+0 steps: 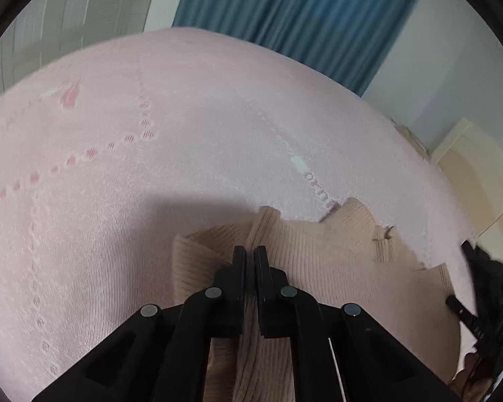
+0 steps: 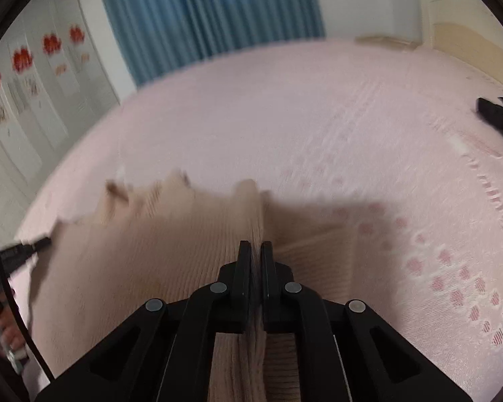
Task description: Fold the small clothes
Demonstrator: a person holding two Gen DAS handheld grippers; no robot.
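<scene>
A beige ribbed knit garment [image 1: 335, 261] lies on a pink bed sheet [image 1: 184, 117]. My left gripper [image 1: 250, 251] is shut on a fold of the garment, which runs up between its fingers. My right gripper [image 2: 255, 246] is shut on another fold of the same beige garment [image 2: 144, 251]. The right gripper shows at the right edge of the left wrist view [image 1: 479, 288]. The left gripper shows at the left edge of the right wrist view [image 2: 26, 248]. The right wrist view is blurred.
The pink sheet [image 2: 318, 117] has rows of small openwork patterns and woven lettering. A blue curtain [image 1: 301, 10] hangs behind the bed. A cream headboard [image 2: 469, 23] stands at the right. A dark object [image 2: 499, 114] lies on the sheet at far right.
</scene>
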